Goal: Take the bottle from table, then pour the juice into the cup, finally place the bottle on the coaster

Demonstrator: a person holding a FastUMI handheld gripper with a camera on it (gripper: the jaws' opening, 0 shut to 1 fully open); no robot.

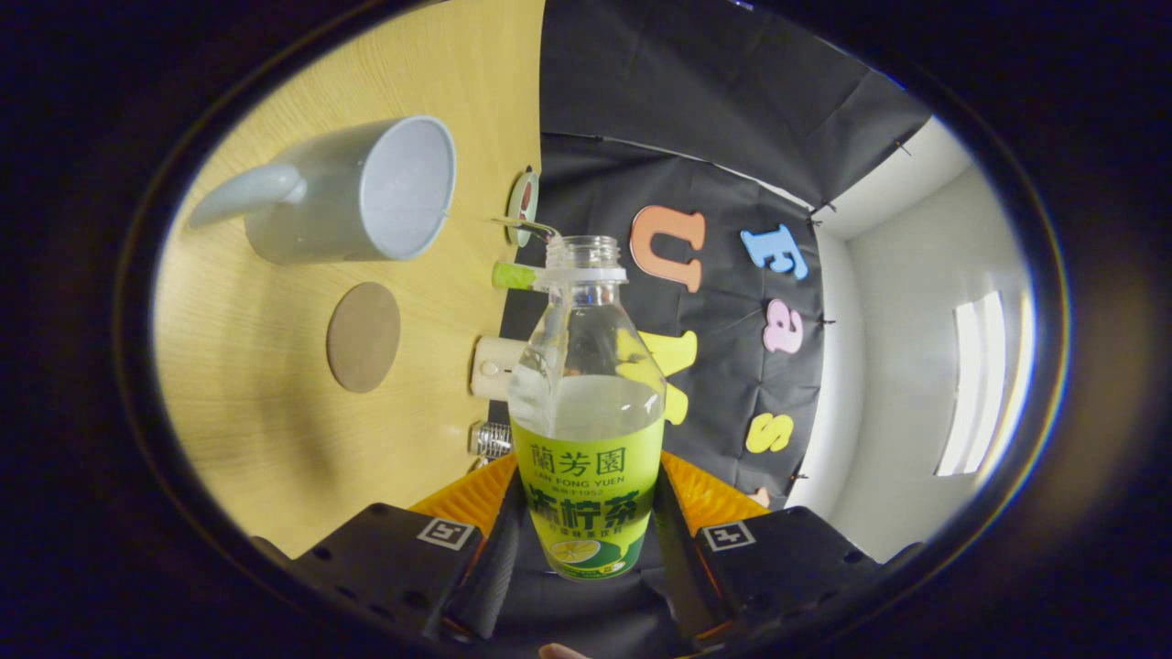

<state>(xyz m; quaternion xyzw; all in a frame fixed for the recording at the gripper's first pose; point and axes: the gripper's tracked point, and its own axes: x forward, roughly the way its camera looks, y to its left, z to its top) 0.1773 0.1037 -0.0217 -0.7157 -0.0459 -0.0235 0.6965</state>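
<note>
My gripper is shut on a clear plastic bottle with a green-yellow label; both fingers press on its lower body. The bottle has no cap and holds pale liquid up to just above the label. The view is rolled sideways, so the wooden table appears as a wall beside the bottle. A pale grey-blue cup with a handle stands on that table, its open mouth facing toward the bottle's neck, a short gap away. A round brown coaster lies on the table beside the cup, nearer to my fingers.
Small items line the table's far edge by the booth wall: a green-handled utensil, a cream block, a small ribbed metal piece and a round disc. A white wall and bright window lie beyond.
</note>
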